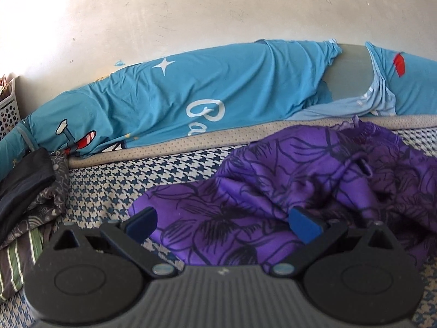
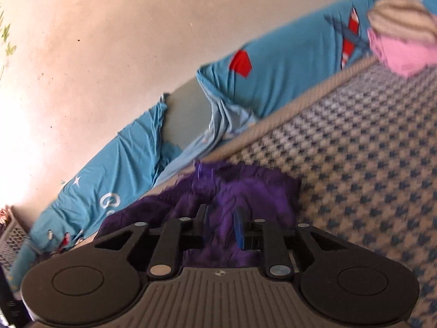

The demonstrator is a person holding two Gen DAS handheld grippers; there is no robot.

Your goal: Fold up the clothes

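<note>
The purple floral garment (image 1: 286, 188) lies rumpled on the houndstooth bed cover (image 1: 131, 188), near the blue bolster (image 1: 177, 101); thin, soft and probably slippery, it should bunch easily, so a hem or corner seems the best hold; the left gripper (image 1: 226, 221) hovers wide over its near edge; the right gripper (image 2: 222, 225), narrowed, has purple cloth between its fingers, though blur hides whether it pinches.

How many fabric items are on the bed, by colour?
Purple: 1, floral garment
Pink: 1, bundle
Beige: 1, piece on top of the pink bundle
Dark pile at left: at least 3 layers, black, grey patterned, green-striped
Total: at least 6
</note>
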